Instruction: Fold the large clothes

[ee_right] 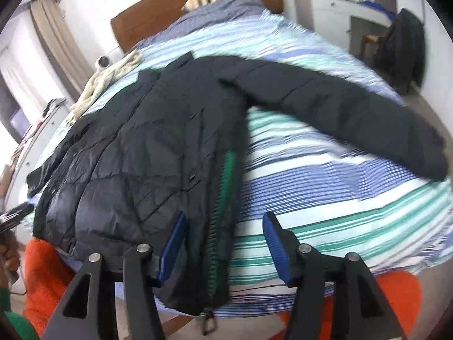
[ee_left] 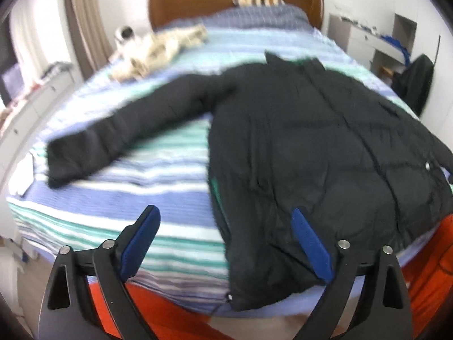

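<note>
While both views are a bit smeared with motion blur, the layout is easy enough to read: a big black quilted puffer jacket [ee_left: 311, 141] lies spread flat, front side up, on a bed with a blue, white and teal striped cover [ee_left: 155, 192], hem toward the foot end and collar toward the brown wooden headboard [ee_left: 198, 0]. One sleeve sticks straight out sideways across the stripes in the left wrist view, and the other sleeve does the same on the opposite side in the right wrist view. A green lining with a zipper [ee_right: 223, 198] peeks out along the jacket's side edge near the hem. The left gripper [ee_left: 226, 243] hangs above the hem corner with its blue pads spread wide, nothing pinched, one pad over the black fabric and the other over bare bedding. The right gripper [ee_right: 223, 240] is spread too, straddling that green zipper edge without pressing on it. Further up the bed there's a crumpled cream-coloured cloth [ee_left: 158, 51] near the left edge, well apart from the jacket. Orange fabric [ee_right: 45, 277] shows below the foot of the bed.
</note>
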Demonstrator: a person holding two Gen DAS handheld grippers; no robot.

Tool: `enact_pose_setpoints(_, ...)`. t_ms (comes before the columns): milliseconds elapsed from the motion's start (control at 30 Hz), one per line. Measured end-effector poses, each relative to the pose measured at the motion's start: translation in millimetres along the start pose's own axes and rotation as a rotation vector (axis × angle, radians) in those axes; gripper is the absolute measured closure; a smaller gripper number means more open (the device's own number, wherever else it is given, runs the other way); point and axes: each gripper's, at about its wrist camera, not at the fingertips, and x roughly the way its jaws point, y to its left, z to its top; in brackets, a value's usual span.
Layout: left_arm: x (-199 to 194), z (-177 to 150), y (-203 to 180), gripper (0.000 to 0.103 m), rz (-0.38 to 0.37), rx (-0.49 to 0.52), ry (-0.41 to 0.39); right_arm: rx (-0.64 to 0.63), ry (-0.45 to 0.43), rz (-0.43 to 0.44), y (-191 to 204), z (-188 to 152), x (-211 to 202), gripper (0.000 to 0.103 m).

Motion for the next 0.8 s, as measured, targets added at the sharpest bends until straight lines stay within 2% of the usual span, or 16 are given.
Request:
enact_pose_setpoints(167, -29.3, 15.6, -2.5, 0.005, 0.037, -0.023, -0.121, 0.012, -0.056, -0.091, -5.6, 11.2, -15.6, 0.039)
enact_pose_setpoints(233, -38.1, 17.9, -3.2, 0.005, 0.104, -0.051, -0.176, 0.024, -0.053, -0.089, -6.3, 14.5, -15.4, 0.026)
enact_pose_setpoints(300, -44.5, 20.4, -7.1, 0.005, 0.176, -0.072, -0.239, 0.029, -0.054, -0.088, -5.7, 13.1, -14.9, 0.024)
enact_pose_setpoints(333, -46.7, 20.0, -8.2, 0.003, 0.189, -0.077, -0.257, 0.030, -0.052, -0.087, -4.6, 13.1, -13.6, 0.024)
enact_pose_setpoints(400, -47.4, 20.0, -8.7, 0.003, 0.184, -0.078, -0.259, 0.028, -0.049, -0.082, -3.4, 9.4, -13.9, 0.024)
enact_pose_setpoints(600, -38.3, 13.8, -4.8, 0.003, 0.119, -0.118, -0.198, 0.007, -0.059, -0.114, 4.1, 5.5, -14.3, 0.024)
enact_pose_setpoints(800, -36.6, 4.9, -16.5, 0.003, 0.106, -0.071, -0.168, -0.032, -0.083, -0.164, 7.3, 7.3, -19.6, 0.024)
